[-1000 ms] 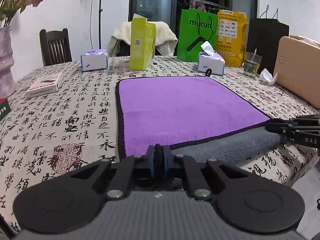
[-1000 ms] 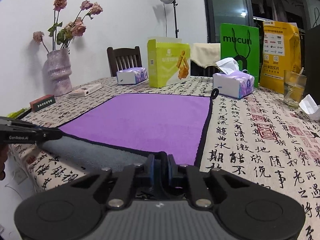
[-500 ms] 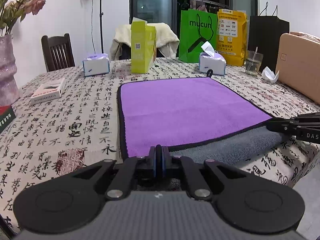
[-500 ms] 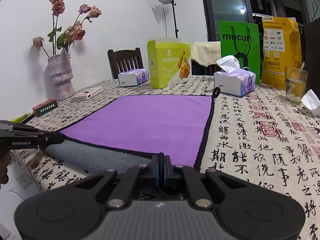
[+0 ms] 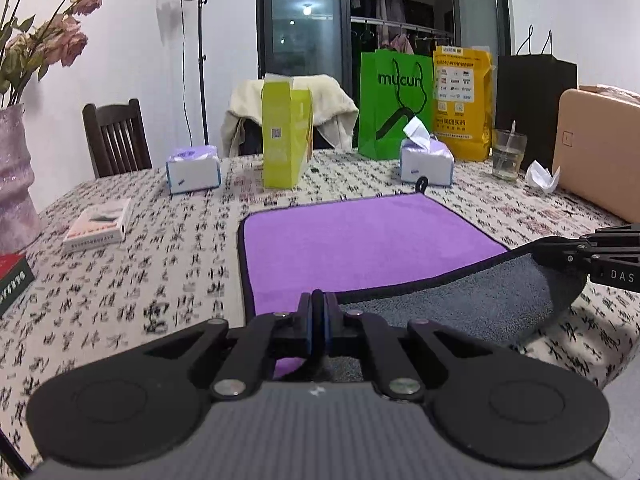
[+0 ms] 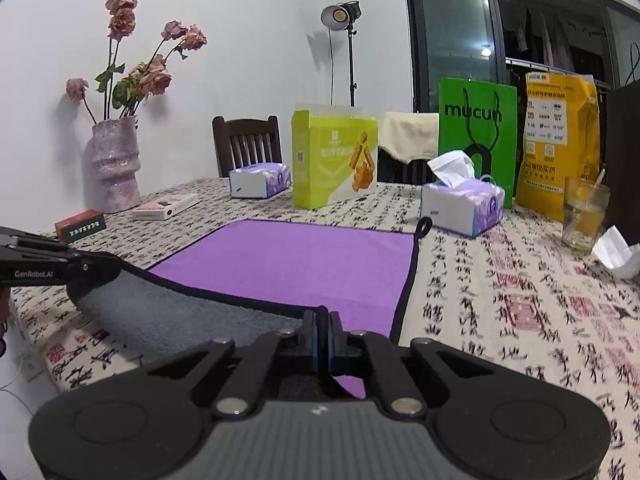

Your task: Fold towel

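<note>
A purple towel (image 5: 360, 240) with black trim and a grey underside lies on the patterned tablecloth; it also shows in the right wrist view (image 6: 296, 264). My left gripper (image 5: 319, 312) is shut on the towel's near left corner. My right gripper (image 6: 322, 332) is shut on the near right corner and also shows at the right edge of the left wrist view (image 5: 560, 250). The near edge is lifted off the table and curls over, grey side (image 5: 448, 312) showing. The left gripper shows at the left of the right wrist view (image 6: 92, 268).
Behind the towel stand two tissue boxes (image 5: 426, 162) (image 5: 193, 170), a yellow-green carton (image 5: 286, 136), a green bag (image 5: 394, 104), a yellow bag (image 5: 462, 104), a glass (image 5: 508, 154) and a tan case (image 5: 600, 152). At left are a vase (image 6: 116, 164), a white box (image 5: 100, 228) and a red box (image 6: 80, 226).
Both grippers have risen and moved forward with the towel's near edge. The edge has lifted higher and the grey underside now curls over the purple face.
</note>
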A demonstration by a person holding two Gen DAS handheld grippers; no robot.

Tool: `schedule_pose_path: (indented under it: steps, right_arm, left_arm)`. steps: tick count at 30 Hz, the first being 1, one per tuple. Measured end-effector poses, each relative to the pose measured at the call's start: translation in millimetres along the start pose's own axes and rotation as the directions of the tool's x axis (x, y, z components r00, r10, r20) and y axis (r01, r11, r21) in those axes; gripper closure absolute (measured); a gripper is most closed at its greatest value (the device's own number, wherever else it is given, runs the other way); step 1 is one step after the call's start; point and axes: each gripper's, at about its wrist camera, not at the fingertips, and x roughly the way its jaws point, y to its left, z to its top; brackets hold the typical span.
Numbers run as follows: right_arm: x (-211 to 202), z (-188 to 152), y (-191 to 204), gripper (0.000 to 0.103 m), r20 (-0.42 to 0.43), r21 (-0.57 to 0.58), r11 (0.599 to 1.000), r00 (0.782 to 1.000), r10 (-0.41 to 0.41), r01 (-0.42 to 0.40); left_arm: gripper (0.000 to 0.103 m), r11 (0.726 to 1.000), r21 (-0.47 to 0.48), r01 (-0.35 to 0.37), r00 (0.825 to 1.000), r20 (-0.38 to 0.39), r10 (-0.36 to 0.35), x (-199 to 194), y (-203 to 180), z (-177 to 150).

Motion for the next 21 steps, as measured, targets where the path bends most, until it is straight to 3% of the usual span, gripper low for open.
schedule_pose_path:
  steps: [21]
  right_arm:
    - [73, 72, -46, 0.099, 0.010, 0.027, 0.999, 1.000, 0.026, -0.026]
  left_arm:
    - [0.098, 0.998, 0.058, 0.023, 0.997, 0.076, -0.027, 69, 29, 69]
